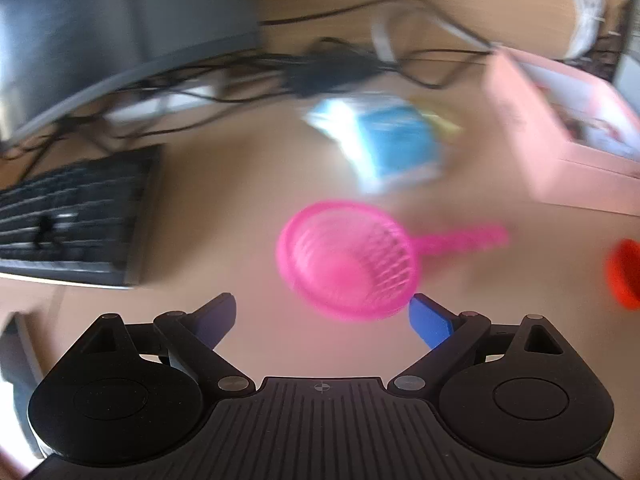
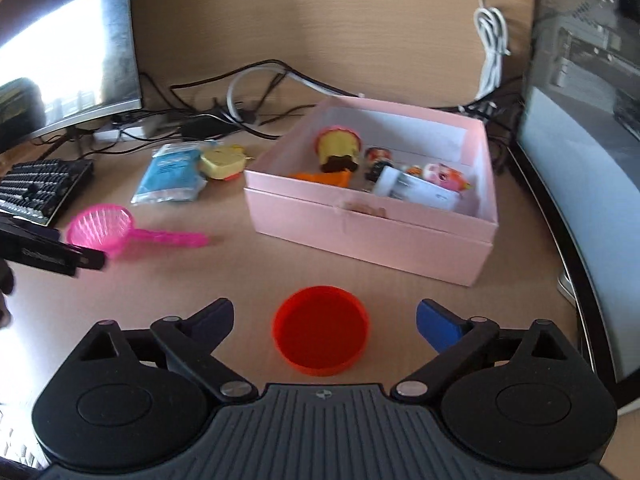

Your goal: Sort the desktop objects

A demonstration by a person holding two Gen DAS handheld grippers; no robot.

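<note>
My right claw (image 2: 325,320) hangs released over the orange cap (image 2: 320,330) near the desk's (image 2: 400,40) front edge, my left claw (image 1: 323,316) released beside the pink strainer (image 1: 348,266), the pink box (image 2: 372,236) toward the right edge.

Left wrist view motion-blurred throughout: blue packet (image 1: 380,140) at 12 o'clock smeared, print unreadable; yellow thing (image 1: 440,118) behind it just a streak. Orange cap (image 1: 624,274) cut by frame edge at 3 o'clock. Keyboard (image 1: 68,216) cut off at 9. Right wrist view: left tongs (image 2: 86,258) mostly out of frame at 9; pink box (image 2: 372,228) near wall hides lower parts of toys inside.
</note>
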